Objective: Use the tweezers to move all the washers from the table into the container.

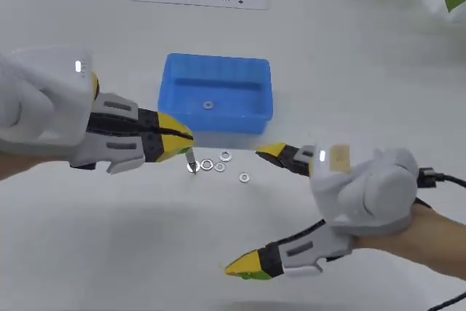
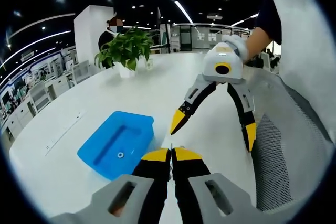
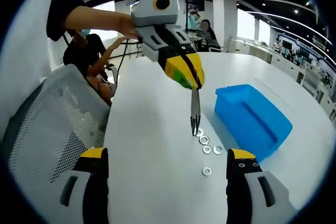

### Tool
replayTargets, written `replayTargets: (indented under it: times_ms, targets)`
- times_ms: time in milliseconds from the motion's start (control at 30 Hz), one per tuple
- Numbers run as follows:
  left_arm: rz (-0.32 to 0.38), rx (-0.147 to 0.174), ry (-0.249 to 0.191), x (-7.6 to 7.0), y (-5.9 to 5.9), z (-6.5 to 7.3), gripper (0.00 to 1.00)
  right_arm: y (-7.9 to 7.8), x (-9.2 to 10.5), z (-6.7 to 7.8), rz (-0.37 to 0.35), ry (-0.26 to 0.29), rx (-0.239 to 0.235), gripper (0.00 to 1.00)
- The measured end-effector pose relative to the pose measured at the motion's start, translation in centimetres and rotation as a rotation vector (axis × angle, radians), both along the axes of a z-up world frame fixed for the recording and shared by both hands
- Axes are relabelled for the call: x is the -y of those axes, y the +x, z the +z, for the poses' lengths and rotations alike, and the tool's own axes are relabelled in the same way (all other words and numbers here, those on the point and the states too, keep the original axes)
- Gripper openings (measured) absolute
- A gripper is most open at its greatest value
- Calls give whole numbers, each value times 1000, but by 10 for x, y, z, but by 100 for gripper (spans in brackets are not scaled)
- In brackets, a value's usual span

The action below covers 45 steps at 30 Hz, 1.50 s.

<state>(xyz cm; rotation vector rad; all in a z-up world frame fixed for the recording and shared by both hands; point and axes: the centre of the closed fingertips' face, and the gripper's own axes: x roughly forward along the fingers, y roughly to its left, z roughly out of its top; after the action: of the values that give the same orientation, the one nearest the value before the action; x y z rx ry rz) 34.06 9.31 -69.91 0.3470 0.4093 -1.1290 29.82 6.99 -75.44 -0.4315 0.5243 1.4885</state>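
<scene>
Now the left gripper (image 1: 186, 136), closed on the tweezers (image 1: 191, 158), holds their tips at a washer (image 1: 194, 168), the right gripper (image 1: 246, 210) open; next probably needs a careful pinch.

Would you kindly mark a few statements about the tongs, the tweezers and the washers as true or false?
1. The left tongs are shut on the tweezers. True.
2. The right tongs are shut on a washer. False: they are open and hold nothing.
3. The blue container has one washer in it. True.
4. Nothing is left to pick up from the table. False: several washers lie on it in front of the container.
5. The tweezers' tips are over the container. False: they point down at the washers on the table.
</scene>
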Motion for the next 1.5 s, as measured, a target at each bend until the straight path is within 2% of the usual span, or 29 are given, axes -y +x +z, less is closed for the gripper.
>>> replayTargets:
  times_ms: [133,200,300,400,600,700,867,967,1133,1233,1333,1400,1500]
  targets:
    - [-14,-7,10,0,-1,0,5,14,-26,6,55,25,27,88]
    - [-14,-9,11,0,-1,-1,5,17,-33,2,87,16,12,81]
    - [-13,-12,13,-2,-1,-1,5,19,-36,-8,114,-13,-14,69]
    - [-12,-16,15,-3,-1,-1,5,22,-37,-15,141,-33,-13,55]
    - [-15,-18,17,-1,1,-1,5,29,-45,-15,156,-28,-16,32]
    - [-17,-19,15,0,2,-1,5,34,-52,-12,161,-16,-12,27]
    - [-27,-22,26,-2,2,-2,5,40,-53,-15,178,-30,11,16]
    - [-30,-25,27,-2,2,-2,5,41,-53,-14,191,-38,23,12]
    - [-26,-26,25,-1,2,-2,5,39,-53,-14,222,-53,40,11]
    - [-29,-15,32,-1,3,-2,5,40,-52,-15,232,-56,55,10]
    - [-23,-16,35,-1,4,-2,5,41,-53,-15,215,-51,40,9]
    - [-15,-29,33,-1,5,-2,5,41,-53,-15,217,-48,40,9]
    - [20,-84,3,0,4,-1,6,39,-52,-15,229,-49,51,9]
